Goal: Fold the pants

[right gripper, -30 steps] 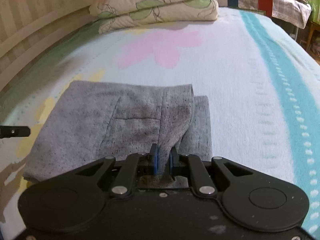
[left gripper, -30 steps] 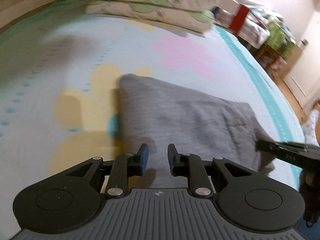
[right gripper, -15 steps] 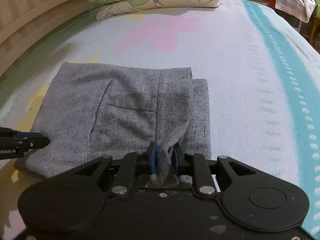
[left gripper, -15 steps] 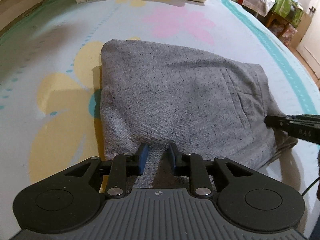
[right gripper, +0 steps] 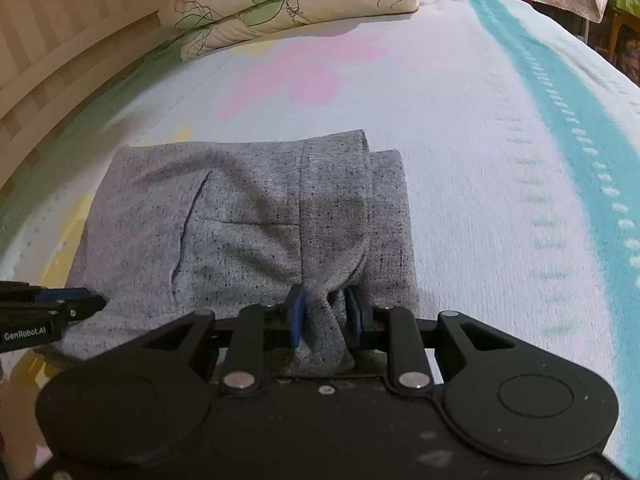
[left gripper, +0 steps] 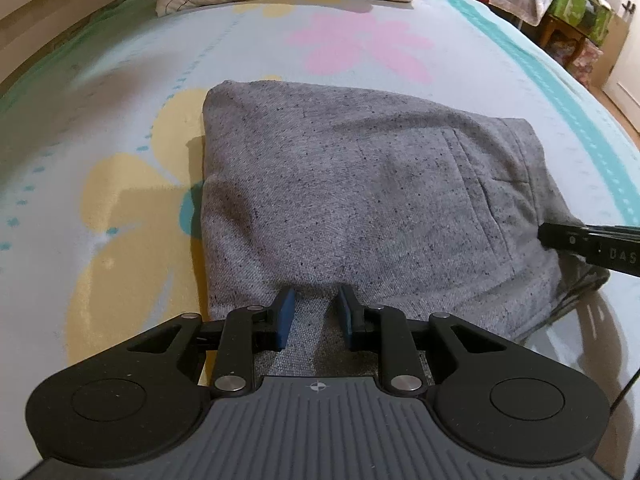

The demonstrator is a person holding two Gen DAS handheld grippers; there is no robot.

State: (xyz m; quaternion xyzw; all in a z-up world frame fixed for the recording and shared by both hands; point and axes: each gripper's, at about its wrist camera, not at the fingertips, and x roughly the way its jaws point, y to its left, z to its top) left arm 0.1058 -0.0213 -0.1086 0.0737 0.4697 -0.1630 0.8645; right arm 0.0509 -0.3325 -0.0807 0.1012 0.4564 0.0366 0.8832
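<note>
Grey speckled pants (left gripper: 360, 200) lie folded into a thick rectangle on the bed, back pocket up; they also show in the right wrist view (right gripper: 248, 220). My left gripper (left gripper: 314, 308) is open, its pads either side of the near edge of the fabric. My right gripper (right gripper: 324, 308) is open, with a loose ridge of the pants' waistband edge standing between its parted pads. The right gripper shows at the right of the left wrist view (left gripper: 592, 240); the left gripper shows at the left of the right wrist view (right gripper: 48, 308).
The bed has a pale blanket (left gripper: 120, 120) with yellow and pink flowers and a teal stripe (right gripper: 560, 112). Stacked pillows (right gripper: 288, 4) lie at the head. A wooden headboard (right gripper: 60, 40) runs along the left. Furniture and clutter (left gripper: 572, 12) stand past the bed's right side.
My right gripper, shut on the waistband edge before, has opened its pads. My left gripper has moved in over the near edge of the pants. The pants have settled lower on the bed.
</note>
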